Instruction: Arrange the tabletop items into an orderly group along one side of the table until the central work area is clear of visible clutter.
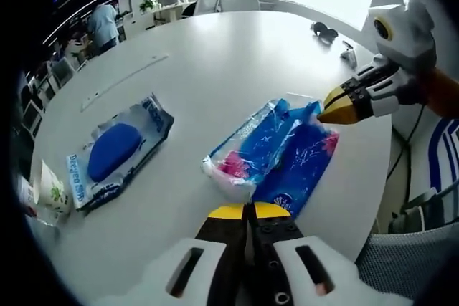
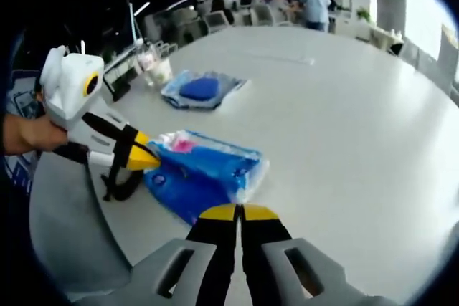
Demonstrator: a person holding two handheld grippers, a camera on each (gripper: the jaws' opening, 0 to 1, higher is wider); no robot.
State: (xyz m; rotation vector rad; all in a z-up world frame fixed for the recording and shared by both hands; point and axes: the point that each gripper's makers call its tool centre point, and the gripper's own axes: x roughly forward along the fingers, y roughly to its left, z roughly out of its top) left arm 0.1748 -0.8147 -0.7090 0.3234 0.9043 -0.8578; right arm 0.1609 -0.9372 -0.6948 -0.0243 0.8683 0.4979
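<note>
Two blue packs (image 1: pixel 276 152) overlap, lower one half-hidden.

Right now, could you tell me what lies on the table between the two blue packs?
Nothing: in the left gripper view, bare white table separates the wipes pack from the tissue packs.

Both grippers: jaws closed, nothing gripped.
Left gripper (image 1: pixel 249 211) and right gripper (image 2: pixel 239 212) point forward with yellow tips together; a hand (image 2: pixel 32 134) holds the left gripper's body.
</note>
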